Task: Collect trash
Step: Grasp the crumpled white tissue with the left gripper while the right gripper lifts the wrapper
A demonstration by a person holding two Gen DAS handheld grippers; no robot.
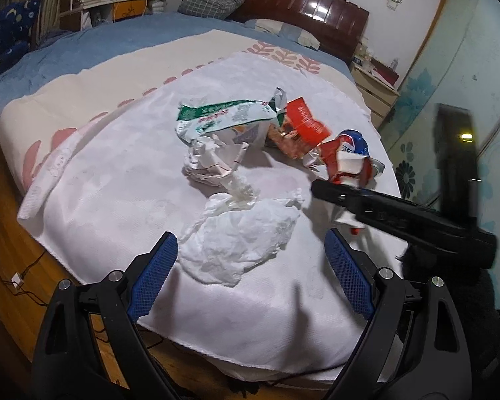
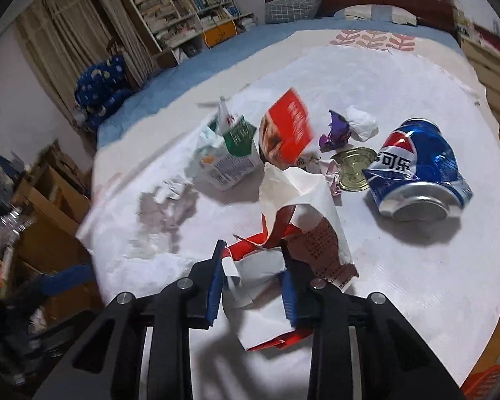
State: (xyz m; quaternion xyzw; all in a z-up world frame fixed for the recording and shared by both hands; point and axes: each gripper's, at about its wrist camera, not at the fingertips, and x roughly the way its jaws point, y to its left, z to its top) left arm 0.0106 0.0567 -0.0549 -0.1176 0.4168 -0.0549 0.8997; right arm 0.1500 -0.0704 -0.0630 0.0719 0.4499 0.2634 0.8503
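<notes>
Right wrist view: my right gripper (image 2: 253, 280) tilts down over the white cloth (image 2: 416, 283) on the bed, its blue pads (image 2: 214, 291) drawn in against a torn red-and-white paper wrapper (image 2: 260, 266) that lies at the near middle of the cloth; I read the pads as pressing the paper from both sides. The wrapper is creased and ripped, white inside with red edges and a brown printed flap curling to the right. Beyond it to the right, a dented blue cola can (image 2: 420, 173) lies on its side, with a gold can lid (image 2: 351, 168) touching its left edge; a red carton (image 2: 288, 130) and a green-and-white bag (image 2: 228, 156) sit farther back on the left. Open cloth runs to the right of my gripper, below the can. From the left wrist view, my left gripper (image 1: 251, 276) hangs angled down with its jaws spread wide and nothing gripped; a crumpled white tissue (image 1: 240, 236) lies between and just beyond the pads. The cloth's near edge hangs over the mattress, with wooden floor (image 1: 13, 220) on the left. The right tool's black body (image 1: 403, 216) crosses the right side of this view, reaching in towards the wrapper.
</notes>
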